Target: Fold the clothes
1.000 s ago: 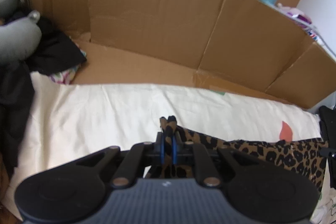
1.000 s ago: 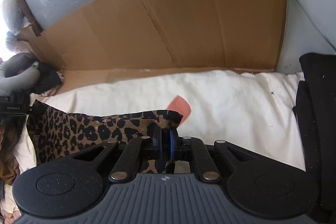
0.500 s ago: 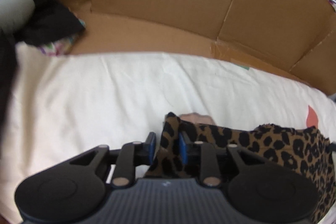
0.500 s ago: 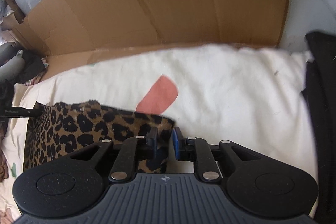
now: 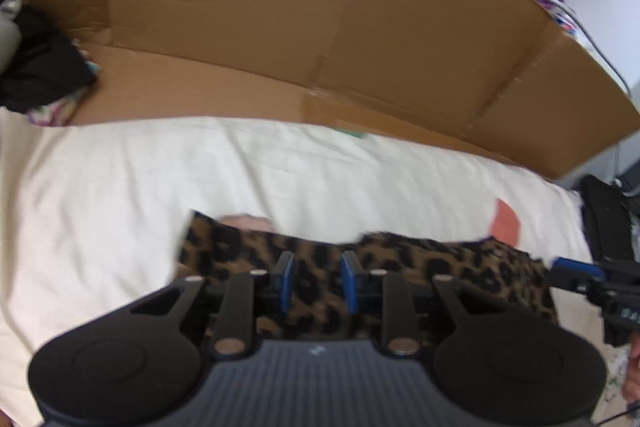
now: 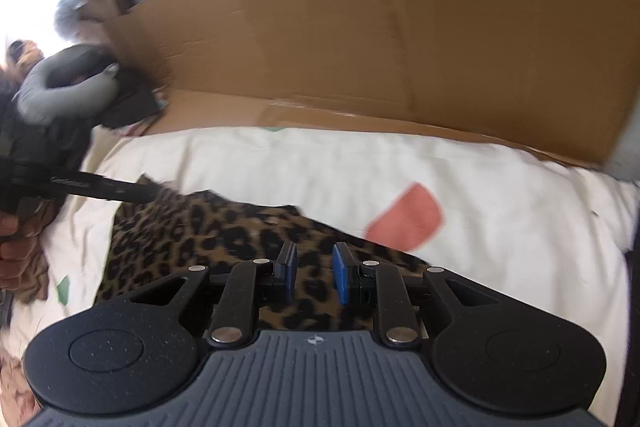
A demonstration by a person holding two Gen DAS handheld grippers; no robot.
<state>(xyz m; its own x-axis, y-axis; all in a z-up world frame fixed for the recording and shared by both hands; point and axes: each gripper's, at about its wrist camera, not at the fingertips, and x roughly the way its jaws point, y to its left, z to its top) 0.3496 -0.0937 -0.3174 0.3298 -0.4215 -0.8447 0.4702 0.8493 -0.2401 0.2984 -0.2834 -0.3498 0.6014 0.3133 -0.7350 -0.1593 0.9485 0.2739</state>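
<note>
A leopard-print garment [image 5: 420, 259] lies spread flat across the cream sheet [image 5: 120, 187]; in the right wrist view the garment [image 6: 200, 239] stretches off to the left. My left gripper [image 5: 316, 267] hovers over its left part, jaws apart, blue pads clear of the cloth. My right gripper [image 6: 315, 259] stands open the same way over the garment's right part, nothing pinched. A blue fingertip [image 5: 568, 270] of the right gripper shows at the garment's right end. The left gripper's black fingers [image 6: 120, 191] reach in over the far left corner.
A bent cardboard wall [image 5: 280, 27] backs the sheet. Dark clothes [image 5: 36, 75] and a grey neck pillow [image 6: 60, 87] are piled at the left. A black garment [image 5: 604, 219] lies at the right edge. The sheet has a coral patch [image 6: 404, 219].
Both grippers were shut on the garment's upper edge; their jaws have parted and let it go. The cloth has dropped flat, and both grippers have drawn back over it.
</note>
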